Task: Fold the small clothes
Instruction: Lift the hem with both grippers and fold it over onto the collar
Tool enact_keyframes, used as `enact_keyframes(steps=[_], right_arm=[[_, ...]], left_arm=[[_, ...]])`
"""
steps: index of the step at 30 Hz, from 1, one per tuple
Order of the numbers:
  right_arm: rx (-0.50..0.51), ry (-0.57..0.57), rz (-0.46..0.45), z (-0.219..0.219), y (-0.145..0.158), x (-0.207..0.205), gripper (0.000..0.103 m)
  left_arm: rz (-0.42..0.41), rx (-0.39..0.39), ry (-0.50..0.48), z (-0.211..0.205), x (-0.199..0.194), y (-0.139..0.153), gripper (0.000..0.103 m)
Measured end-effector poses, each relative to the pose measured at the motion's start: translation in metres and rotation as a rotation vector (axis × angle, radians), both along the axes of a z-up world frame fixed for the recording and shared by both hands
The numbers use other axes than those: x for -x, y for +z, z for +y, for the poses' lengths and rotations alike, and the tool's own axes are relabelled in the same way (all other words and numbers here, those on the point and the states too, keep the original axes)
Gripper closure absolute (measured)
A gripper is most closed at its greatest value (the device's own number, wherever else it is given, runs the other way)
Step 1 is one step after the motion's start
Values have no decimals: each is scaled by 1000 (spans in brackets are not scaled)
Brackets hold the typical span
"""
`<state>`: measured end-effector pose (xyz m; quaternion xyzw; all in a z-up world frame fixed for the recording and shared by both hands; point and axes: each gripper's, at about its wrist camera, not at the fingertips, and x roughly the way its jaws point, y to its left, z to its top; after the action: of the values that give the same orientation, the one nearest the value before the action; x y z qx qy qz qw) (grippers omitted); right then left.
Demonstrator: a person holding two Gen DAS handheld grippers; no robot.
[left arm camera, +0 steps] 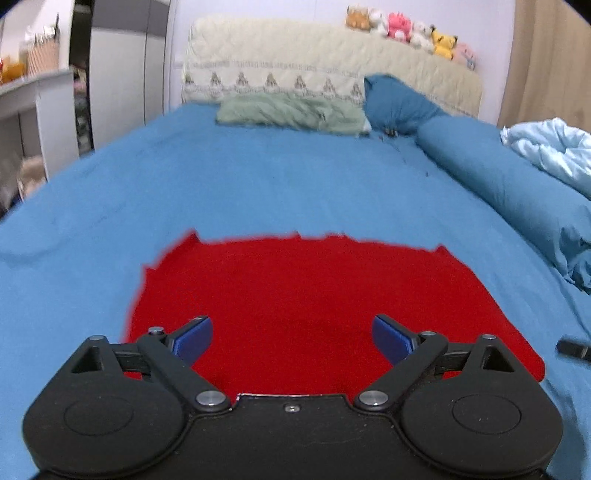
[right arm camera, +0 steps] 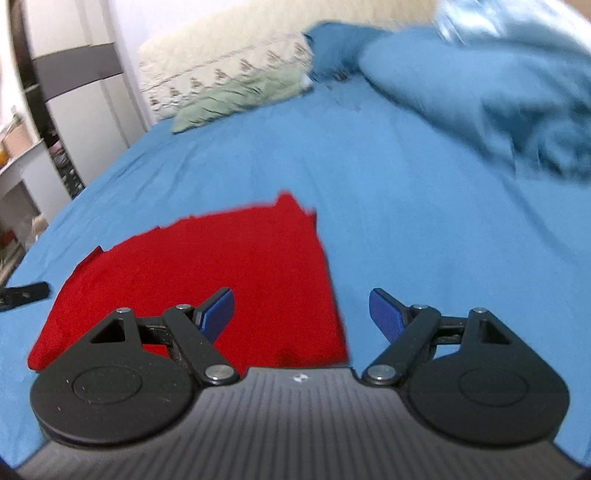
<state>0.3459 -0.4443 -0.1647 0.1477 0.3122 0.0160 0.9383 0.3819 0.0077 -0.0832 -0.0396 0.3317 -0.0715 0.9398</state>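
A red garment [left arm camera: 306, 291] lies flat on the blue bed sheet [left arm camera: 258, 184]. My left gripper [left arm camera: 291, 334] is open and empty, hovering over the garment's near edge. In the right wrist view the same red garment [right arm camera: 221, 266] lies to the left. My right gripper [right arm camera: 301, 314] is open and empty, over the garment's right edge, its left finger above the cloth and its right finger above the sheet. A tip of the right gripper [left arm camera: 572, 348] shows at the left view's right edge. A tip of the left gripper [right arm camera: 26, 293] shows at the right view's left edge.
A green pillow [left arm camera: 291, 112] and a dark blue pillow [left arm camera: 399, 103] lie at the headboard [left arm camera: 314, 59], with plush toys [left arm camera: 410, 31] on top. A rolled blue duvet [left arm camera: 509, 192] and a pale blue blanket [left arm camera: 554, 151] lie on the right. A shelf unit [left arm camera: 33, 118] stands left.
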Motion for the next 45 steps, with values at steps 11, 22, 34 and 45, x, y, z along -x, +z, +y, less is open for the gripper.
enact_keyframes(steps=[11,22,34,45], right_arm=[[-160,-145,-19,16,-79,2,11],[-178,-201,-55,15,-89,-22,59],[-272,-61,-159,43,-8,-43,77],[-248,730,-186,263,45,-89,80]], left_arm=[[96,-29,-10,-29,-32,-47,8],[130,-61,24,-29,-61,-75,5],[94,41,-1,26,-47,-39,0],[-8,-26,131,153,35,-24,0]])
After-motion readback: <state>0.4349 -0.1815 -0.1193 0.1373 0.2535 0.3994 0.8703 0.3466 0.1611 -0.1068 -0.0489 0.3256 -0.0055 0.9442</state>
